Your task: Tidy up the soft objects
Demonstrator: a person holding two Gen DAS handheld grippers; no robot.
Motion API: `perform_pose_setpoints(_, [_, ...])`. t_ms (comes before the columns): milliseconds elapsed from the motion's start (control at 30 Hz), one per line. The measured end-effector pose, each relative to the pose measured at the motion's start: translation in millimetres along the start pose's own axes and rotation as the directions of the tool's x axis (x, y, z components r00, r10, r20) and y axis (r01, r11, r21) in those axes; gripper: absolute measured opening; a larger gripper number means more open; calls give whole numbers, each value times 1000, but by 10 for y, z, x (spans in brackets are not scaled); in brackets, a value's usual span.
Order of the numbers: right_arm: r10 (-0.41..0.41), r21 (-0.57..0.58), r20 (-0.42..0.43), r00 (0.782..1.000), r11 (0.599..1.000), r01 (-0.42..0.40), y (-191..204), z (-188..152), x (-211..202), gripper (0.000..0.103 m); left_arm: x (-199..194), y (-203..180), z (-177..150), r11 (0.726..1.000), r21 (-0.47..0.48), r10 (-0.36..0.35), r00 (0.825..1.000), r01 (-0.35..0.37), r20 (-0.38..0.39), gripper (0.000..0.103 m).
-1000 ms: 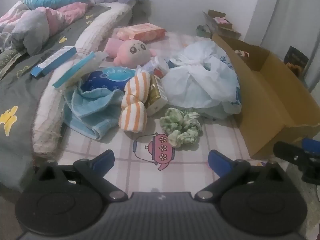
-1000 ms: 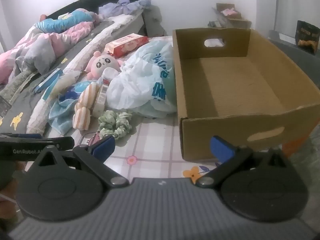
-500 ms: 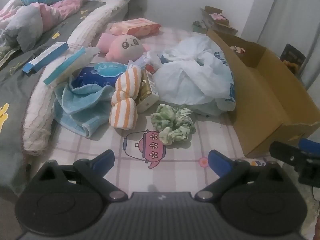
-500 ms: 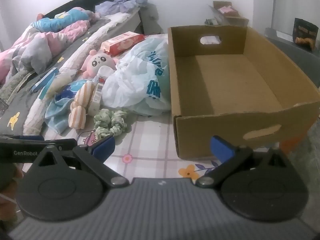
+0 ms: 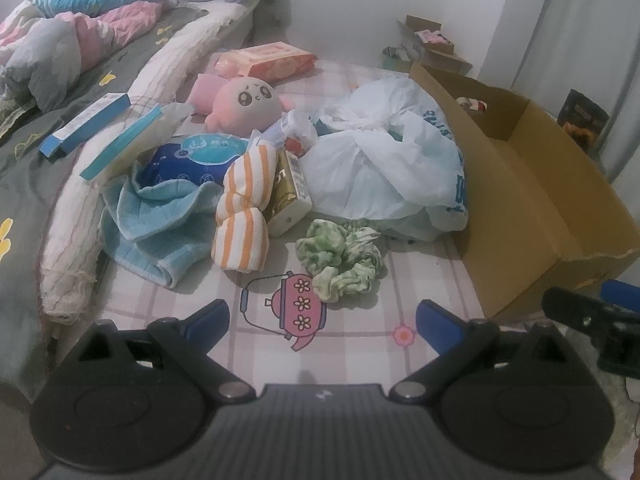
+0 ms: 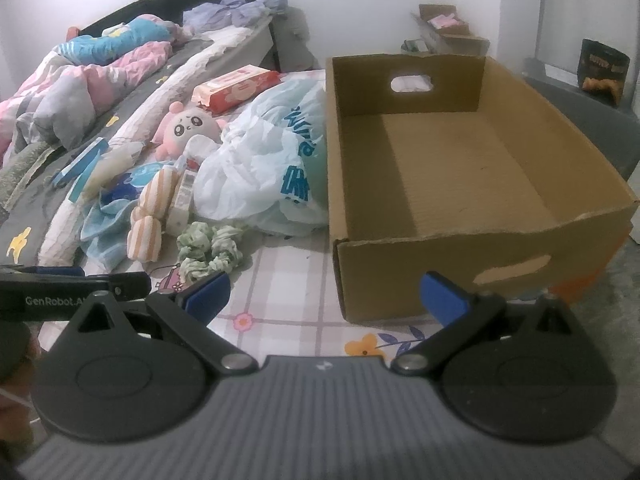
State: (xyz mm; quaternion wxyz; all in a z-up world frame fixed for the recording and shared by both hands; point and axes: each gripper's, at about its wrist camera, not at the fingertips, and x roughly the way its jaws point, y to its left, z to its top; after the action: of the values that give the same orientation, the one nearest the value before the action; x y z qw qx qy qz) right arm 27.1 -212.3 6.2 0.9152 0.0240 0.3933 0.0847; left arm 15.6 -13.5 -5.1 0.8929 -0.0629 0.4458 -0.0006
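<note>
A green scrunchie (image 5: 344, 258) lies on the checked mat just ahead of my open left gripper (image 5: 322, 316). Behind it sit an orange-striped rolled cloth (image 5: 244, 208), a blue towel (image 5: 160, 224) and a pink plush toy (image 5: 244, 104). The empty cardboard box (image 6: 460, 168) stands to the right. My right gripper (image 6: 324, 294) is open in front of the box's near wall, holding nothing. From the right wrist I also see the scrunchie (image 6: 210, 250), the striped cloth (image 6: 150, 216) and the plush (image 6: 188, 126).
A crumpled white plastic bag (image 5: 384, 160) leans against the box. A gold carton (image 5: 288, 196), a blue wipes pack (image 5: 192, 156), a pink packet (image 5: 264, 58) and blue boxes (image 5: 86, 124) lie around. Bedding (image 6: 80, 88) is piled at the left.
Both grippers have drawn back and risen slightly, so the scrunchie and the box sit a little farther away. Nothing was grasped or moved.
</note>
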Motion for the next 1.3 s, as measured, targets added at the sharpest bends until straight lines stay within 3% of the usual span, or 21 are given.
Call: perform_pose_setpoints(1300, [-6, -13, -5, 1000, 1000, 6, 33, 28, 44, 102, 27, 10, 50, 1000, 14, 2, 1000, -3, 9, 100])
